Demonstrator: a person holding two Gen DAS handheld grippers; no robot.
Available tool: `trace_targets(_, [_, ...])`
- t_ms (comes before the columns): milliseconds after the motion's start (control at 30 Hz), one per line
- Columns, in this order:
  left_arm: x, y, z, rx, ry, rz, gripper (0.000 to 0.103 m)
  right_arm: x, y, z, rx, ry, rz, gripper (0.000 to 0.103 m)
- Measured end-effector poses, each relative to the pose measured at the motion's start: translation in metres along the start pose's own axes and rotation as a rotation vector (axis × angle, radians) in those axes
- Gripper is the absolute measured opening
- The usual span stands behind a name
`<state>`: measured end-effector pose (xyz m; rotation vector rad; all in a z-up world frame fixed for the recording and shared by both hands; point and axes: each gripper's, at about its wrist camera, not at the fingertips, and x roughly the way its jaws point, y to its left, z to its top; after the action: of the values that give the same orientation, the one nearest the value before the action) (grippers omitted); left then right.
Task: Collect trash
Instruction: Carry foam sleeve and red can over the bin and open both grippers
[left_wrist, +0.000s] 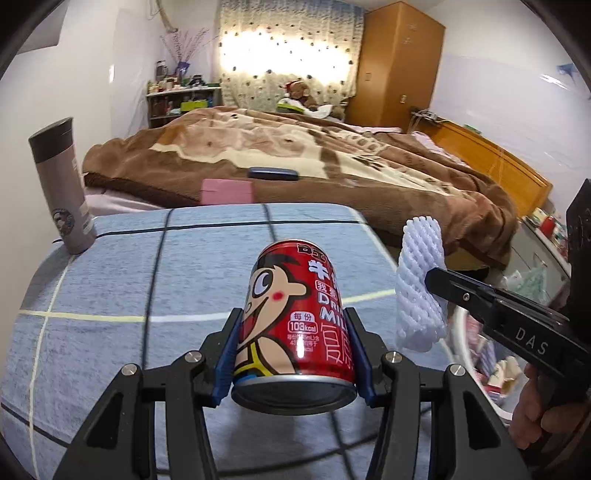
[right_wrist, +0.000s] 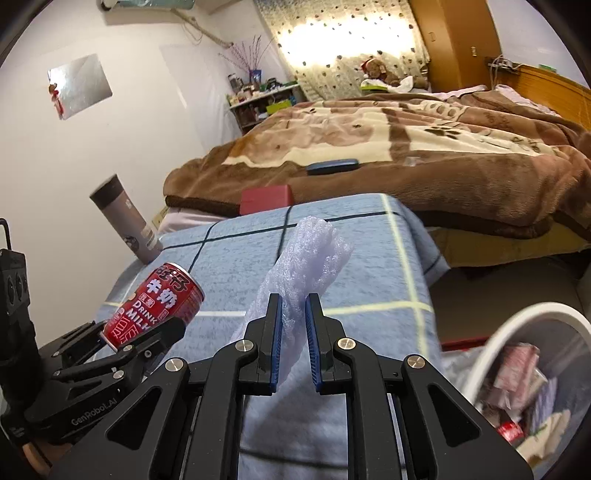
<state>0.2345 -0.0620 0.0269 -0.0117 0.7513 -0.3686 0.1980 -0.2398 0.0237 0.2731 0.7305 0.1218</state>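
Left tongs (left_wrist: 293, 354) clamped on red can (left_wrist: 295, 325); right tongs (right_wrist: 294, 332) clamped on foam net (right_wrist: 303, 266). Bin (right_wrist: 517, 321) right of them; flask (left_wrist: 61, 184) far left.

One red milk can (left_wrist: 295, 328), one white foam net (left_wrist: 419, 284), one grey flask (left_wrist: 62, 188) and one trash bin (right_wrist: 517, 325) are counted.

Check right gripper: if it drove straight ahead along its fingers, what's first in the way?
Right gripper, shut on the foam net, points over the blue checked cloth toward the red box at the bed's edge. Likely the box first; depth is unclear.
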Motion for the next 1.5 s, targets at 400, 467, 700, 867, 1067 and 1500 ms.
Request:
trace_targets(400, [-0.013, -0.073, -0.021, 0.076, 0.003, -0.093, 0.054, -0.052, -0.041, -0.017, 0.047, -0.060, -0.054, 0.013])
trace_targets(467, [-0.013, -0.085, -0.024, 0.083, 0.008, -0.113, 0.055, -0.059, -0.049, -0.021, 0.057, -0.066, -0.070, 0.013])
trace_targets(700, [-0.008, -0.139, -0.032, 0.141, 0.022, -0.188, 0.055, -0.083, -0.085, -0.035, 0.105, -0.078, -0.139, 0.013])
trace_targets(867, [-0.001, -0.176, -0.037, 0.181, 0.044, -0.242, 0.055, -0.097, -0.110, -0.043, 0.140, -0.085, -0.182, 0.013])
trace_targets(1067, [0.004, -0.210, -0.044, 0.221, 0.067, -0.281, 0.055, -0.107, -0.131, -0.050, 0.171, -0.084, -0.227, 0.013])
trace_targets(1500, [0.024, -0.245, -0.065, 0.262, 0.135, -0.302, 0.055, -0.103, -0.164, -0.070, 0.215, -0.013, -0.272, 0.014])
